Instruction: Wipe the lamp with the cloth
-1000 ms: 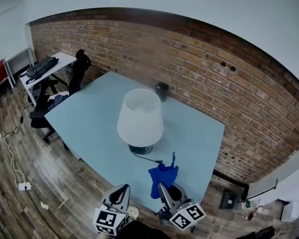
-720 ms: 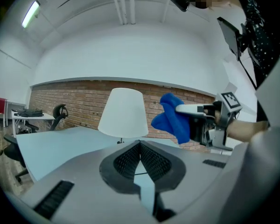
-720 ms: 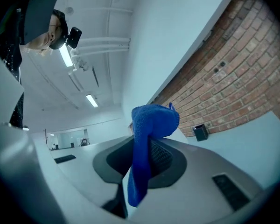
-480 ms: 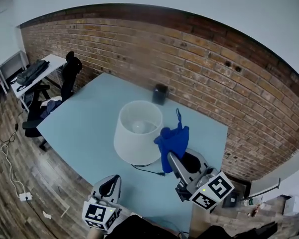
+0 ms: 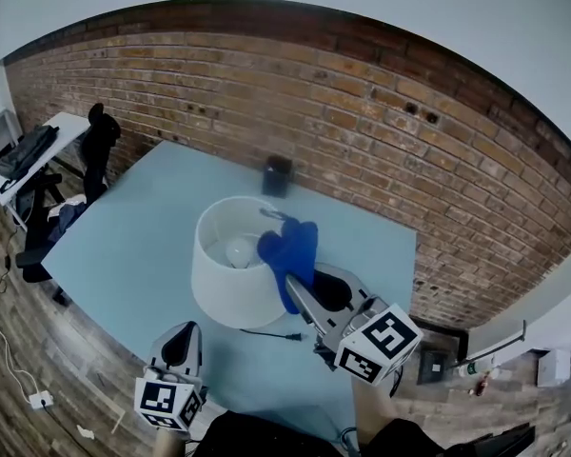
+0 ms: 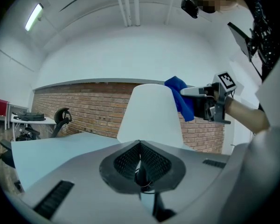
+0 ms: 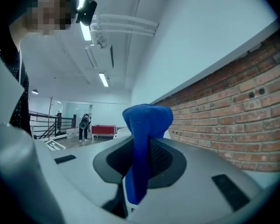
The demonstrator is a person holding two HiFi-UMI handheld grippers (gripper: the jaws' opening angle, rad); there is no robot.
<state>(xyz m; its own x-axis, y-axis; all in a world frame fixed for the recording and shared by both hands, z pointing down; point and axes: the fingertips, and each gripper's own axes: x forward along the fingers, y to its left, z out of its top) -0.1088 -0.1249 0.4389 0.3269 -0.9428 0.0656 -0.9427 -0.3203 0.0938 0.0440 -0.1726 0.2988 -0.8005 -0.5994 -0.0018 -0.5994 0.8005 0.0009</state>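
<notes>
In the head view my right gripper (image 5: 293, 288) is clamped on the blue cloth (image 5: 287, 250). The cloth bunches out past the jaw tips and sits at the top rim of the lamp (image 5: 230, 279), on the side of the white shade nearest those jaws. The bulb (image 5: 239, 250) shows inside the shade, just beyond the cloth. My left gripper (image 5: 181, 336) hangs low over the edge of the pale blue table (image 5: 124, 246), with the lamp ahead of its jaws and apart from them. A black cord (image 5: 266, 334) lies on the table between the two grippers.

In the left gripper view the jaws are pressed together with nothing between them. The shade stands straight ahead of the tips. Up and to the right, the cloth seems to touch the shade's top edge.

In the right gripper view the cloth is pinched between the jaws, folding over above them and trailing down below. A brick wall (image 7: 224, 125) runs to the right of the jaws.
</notes>
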